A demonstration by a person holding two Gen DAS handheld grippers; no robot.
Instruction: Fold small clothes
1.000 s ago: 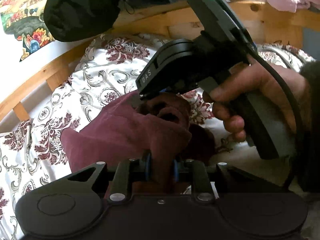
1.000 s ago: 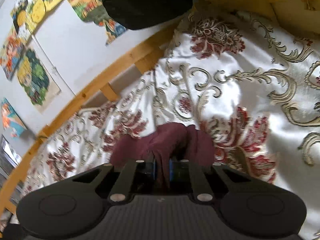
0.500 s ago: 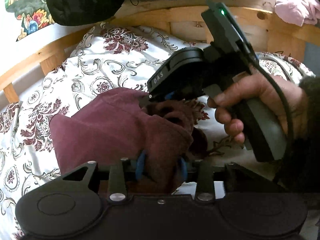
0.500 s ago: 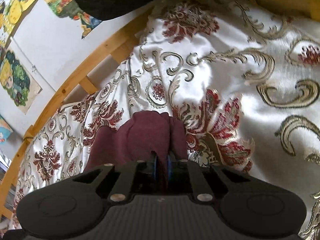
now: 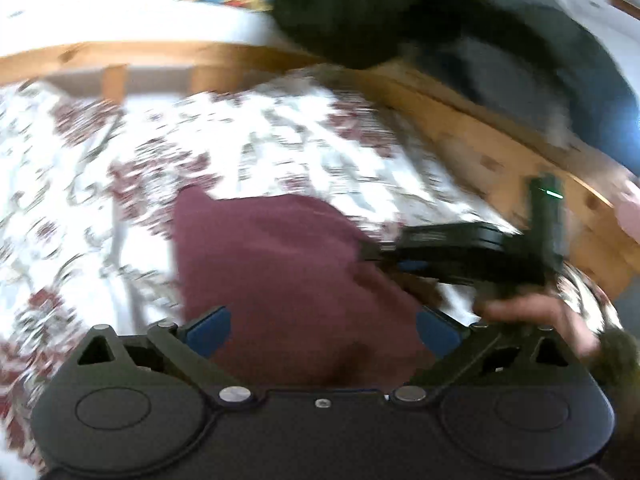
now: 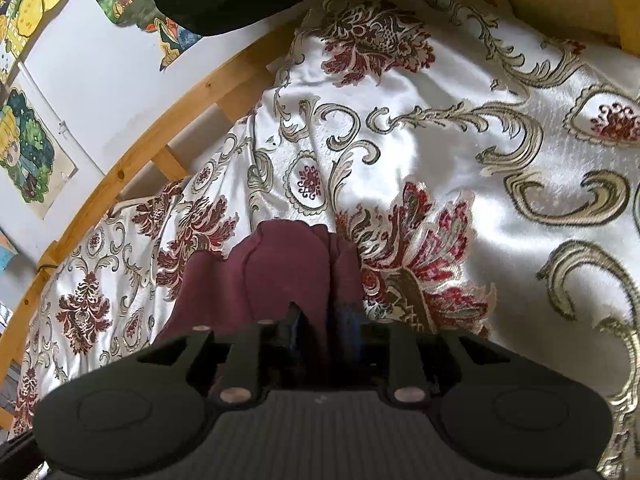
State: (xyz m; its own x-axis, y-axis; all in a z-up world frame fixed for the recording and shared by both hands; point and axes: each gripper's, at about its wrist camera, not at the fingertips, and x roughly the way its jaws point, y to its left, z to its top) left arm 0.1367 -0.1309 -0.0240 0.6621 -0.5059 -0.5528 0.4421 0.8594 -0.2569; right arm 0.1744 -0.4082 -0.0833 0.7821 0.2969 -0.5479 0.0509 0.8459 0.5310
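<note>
A small maroon garment [image 5: 280, 272] lies on the floral bedspread [image 5: 260, 140]. My left gripper [image 5: 320, 330] is open, its blue pads wide apart on either side of the cloth's near edge. The left wrist view is blurred by motion. My right gripper [image 6: 326, 332] is shut on a bunched fold of the maroon garment [image 6: 288, 268]. It shows in the left wrist view [image 5: 400, 258] at the garment's right edge, held by a hand.
A wooden bed rail [image 6: 160, 136] runs along the far side, with a wall of colourful pictures [image 6: 28, 152] behind. Dark clothing [image 5: 480, 40] hangs over the rail. White-and-red bedspread [image 6: 500, 160] extends to the right.
My left gripper has opened and let go of the maroon garment, and its view has swung left. The right gripper stays shut on the cloth and has shifted slightly.
</note>
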